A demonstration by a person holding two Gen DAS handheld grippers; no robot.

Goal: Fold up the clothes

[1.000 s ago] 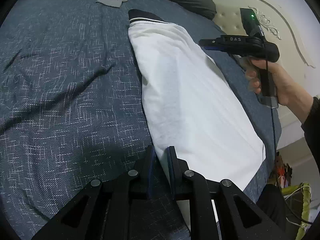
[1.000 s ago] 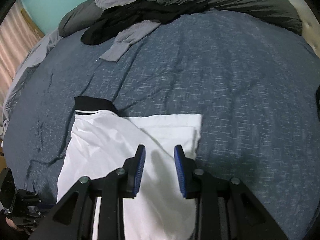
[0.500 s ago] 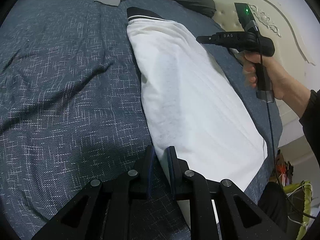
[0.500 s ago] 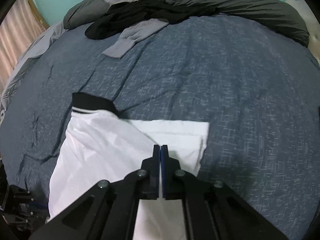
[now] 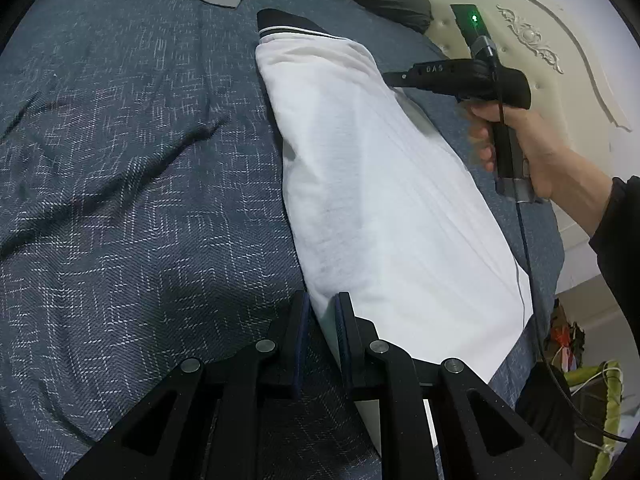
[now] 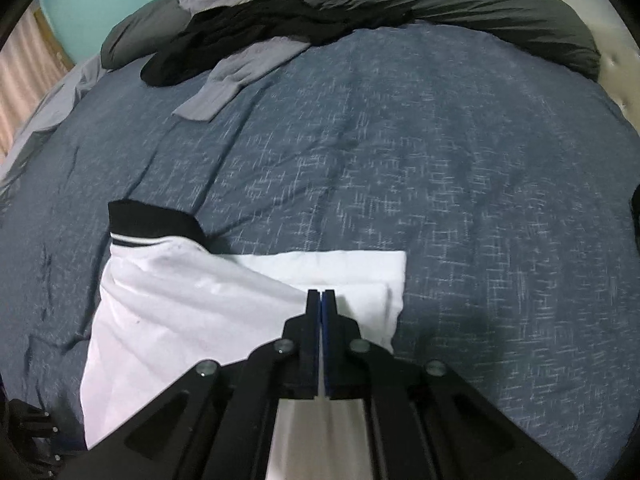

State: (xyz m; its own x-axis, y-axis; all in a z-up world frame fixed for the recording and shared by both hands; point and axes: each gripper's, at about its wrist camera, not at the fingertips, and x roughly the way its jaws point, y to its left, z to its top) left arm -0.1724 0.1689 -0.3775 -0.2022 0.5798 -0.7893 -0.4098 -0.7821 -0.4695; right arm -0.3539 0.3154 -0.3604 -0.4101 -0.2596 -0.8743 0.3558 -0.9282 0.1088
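A white garment (image 5: 372, 200) with a black striped band (image 5: 288, 24) lies folded in a long strip on the blue bedspread (image 5: 132, 184). My left gripper (image 5: 323, 310) is shut on its near edge, and white cloth shows between the pads. In the left wrist view a hand (image 5: 532, 148) holds my right gripper (image 5: 387, 78) over the strip's far right edge. In the right wrist view the garment (image 6: 192, 312) shows its folded corner (image 6: 384, 276) just ahead of the right gripper (image 6: 321, 296). That gripper's blue pads are pressed together, and I see no cloth between them.
A grey garment (image 6: 240, 76) and a black one (image 6: 256, 36) lie at the far end of the bed, against a dark grey duvet (image 6: 460, 4). A cream headboard (image 5: 552, 40) stands to the right. The bed's edge drops off at the lower right (image 5: 548, 280).
The right gripper's jaws went from open to shut over the garment's folded corner. The left gripper kept its hold and did not move.
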